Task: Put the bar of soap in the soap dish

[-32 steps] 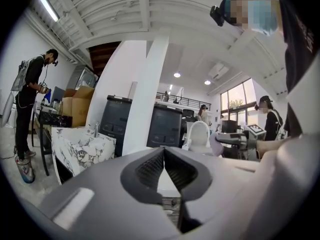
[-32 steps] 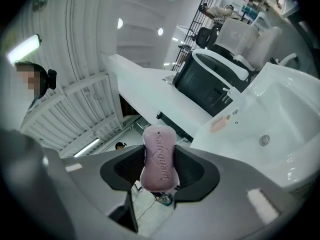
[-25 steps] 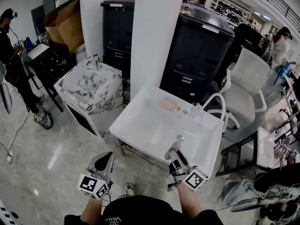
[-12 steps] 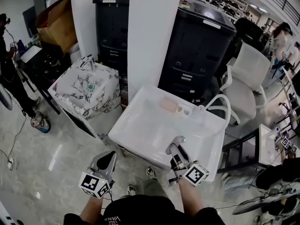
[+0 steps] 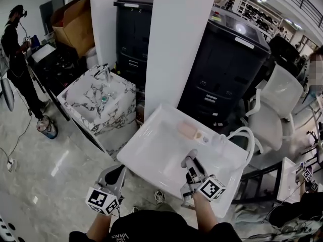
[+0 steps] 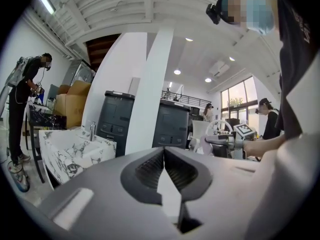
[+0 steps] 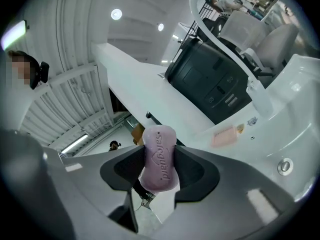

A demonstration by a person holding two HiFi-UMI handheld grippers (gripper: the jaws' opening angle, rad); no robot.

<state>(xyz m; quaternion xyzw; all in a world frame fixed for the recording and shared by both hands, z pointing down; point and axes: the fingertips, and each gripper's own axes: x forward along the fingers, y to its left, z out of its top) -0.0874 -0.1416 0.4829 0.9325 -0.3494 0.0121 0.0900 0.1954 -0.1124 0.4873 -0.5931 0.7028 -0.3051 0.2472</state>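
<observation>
– Mauve-pink, that bar of soap (image 7: 160, 149). The right gripper (image 7: 160, 170) has it clamped at its narrow waist, jaws closed on the two side edges, with the bar standing on end. Is that a good hold?
– Fair, I judge. A dry bar is stiff and light but waxy, so squeezed hard it can squirt out, and the pads may dent it. The pinched middle is the sensible place, since the bulging ends should stop it sliding through.
– And the left gripper (image 6: 163, 156)?
– Jaws pressed together with nothing between them, held low at the near left, off the sink.
– Any writing?
– "Safeguard" is stamped along the bar's broad face. I read nothing else with confidence.
– Where is the bar against the basin?
– Over the near part of the white sink (image 5: 151, 145), going by the head view. The metal drain (image 7: 284, 166) lies beyond it.
– And the target?
– The pink soap dish (image 7: 223, 136) rests on the far ledge, nothing seen on it, well apart from the bar. If that ledge is wet the dish may skid, so a gentle set-down seems wise.
</observation>
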